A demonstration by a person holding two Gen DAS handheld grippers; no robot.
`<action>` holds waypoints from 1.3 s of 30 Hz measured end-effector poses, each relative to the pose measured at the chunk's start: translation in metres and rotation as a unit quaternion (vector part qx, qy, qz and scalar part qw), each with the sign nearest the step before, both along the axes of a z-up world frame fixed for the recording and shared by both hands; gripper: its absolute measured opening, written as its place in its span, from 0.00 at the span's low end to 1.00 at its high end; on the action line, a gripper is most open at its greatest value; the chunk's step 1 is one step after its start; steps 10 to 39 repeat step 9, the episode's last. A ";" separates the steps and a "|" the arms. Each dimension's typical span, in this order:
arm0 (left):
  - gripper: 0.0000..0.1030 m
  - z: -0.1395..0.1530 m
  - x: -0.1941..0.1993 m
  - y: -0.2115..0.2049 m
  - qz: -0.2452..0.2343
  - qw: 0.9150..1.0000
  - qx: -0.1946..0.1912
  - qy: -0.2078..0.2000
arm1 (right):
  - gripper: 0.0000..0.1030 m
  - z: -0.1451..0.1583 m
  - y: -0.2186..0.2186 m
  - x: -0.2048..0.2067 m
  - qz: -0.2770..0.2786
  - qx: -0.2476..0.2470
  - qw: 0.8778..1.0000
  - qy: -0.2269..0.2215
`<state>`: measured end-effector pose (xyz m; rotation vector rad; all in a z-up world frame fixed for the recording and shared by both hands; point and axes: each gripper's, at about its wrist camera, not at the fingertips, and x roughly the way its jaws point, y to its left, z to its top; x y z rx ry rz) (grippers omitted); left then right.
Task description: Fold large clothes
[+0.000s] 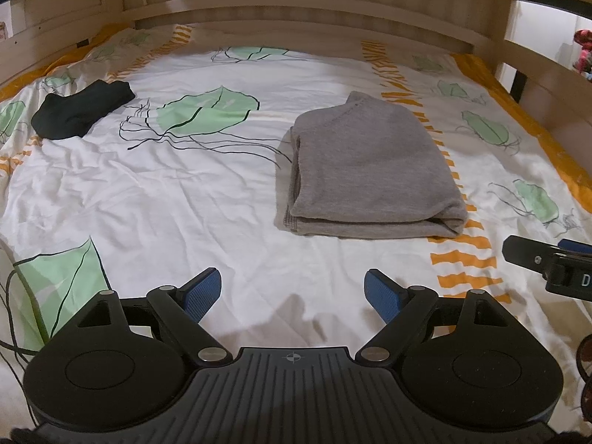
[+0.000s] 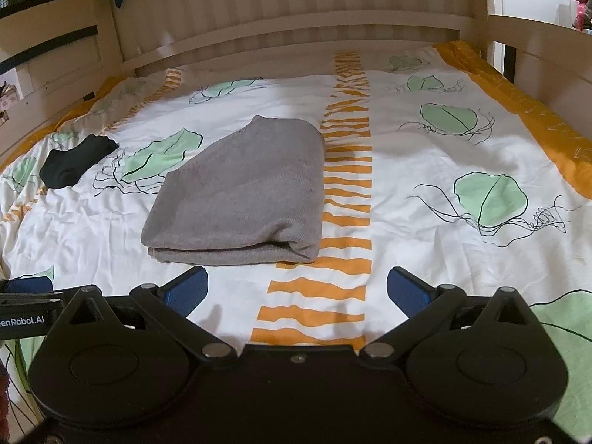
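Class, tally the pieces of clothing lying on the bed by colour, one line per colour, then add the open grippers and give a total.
Grey clothing: 1, the folded grey sweater
Black clothing: 1, the small black garment
Open grippers: 2, the left gripper and the right gripper
Total: 4

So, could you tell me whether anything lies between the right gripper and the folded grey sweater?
Nothing visible does: only bare bedsheet lies between the open right gripper and the folded grey sweater.
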<state>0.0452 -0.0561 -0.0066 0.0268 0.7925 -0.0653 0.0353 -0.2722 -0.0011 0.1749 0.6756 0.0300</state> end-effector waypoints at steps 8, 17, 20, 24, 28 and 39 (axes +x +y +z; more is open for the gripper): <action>0.82 -0.002 0.001 0.000 -0.003 1.000 0.001 0.004 | 1.00 -0.002 0.001 0.000 0.000 -0.001 1.000 0.003; 0.82 -0.002 0.001 0.000 -0.004 1.000 0.001 0.005 | 1.00 -0.002 0.002 0.000 0.001 -0.001 1.000 0.003; 0.82 -0.002 0.001 0.000 -0.004 1.000 0.001 0.005 | 1.00 -0.002 0.002 0.000 0.001 -0.001 1.000 0.003; 0.82 -0.002 0.001 0.000 -0.004 1.000 0.001 0.005 | 1.00 -0.002 0.002 0.000 0.001 -0.001 1.000 0.003; 0.82 -0.002 0.001 0.000 -0.004 1.000 0.001 0.005 | 1.00 -0.002 0.002 0.000 0.001 -0.001 1.000 0.003; 0.82 -0.002 0.001 0.000 -0.004 1.000 0.001 0.005 | 1.00 -0.002 0.002 0.000 0.001 -0.001 1.000 0.003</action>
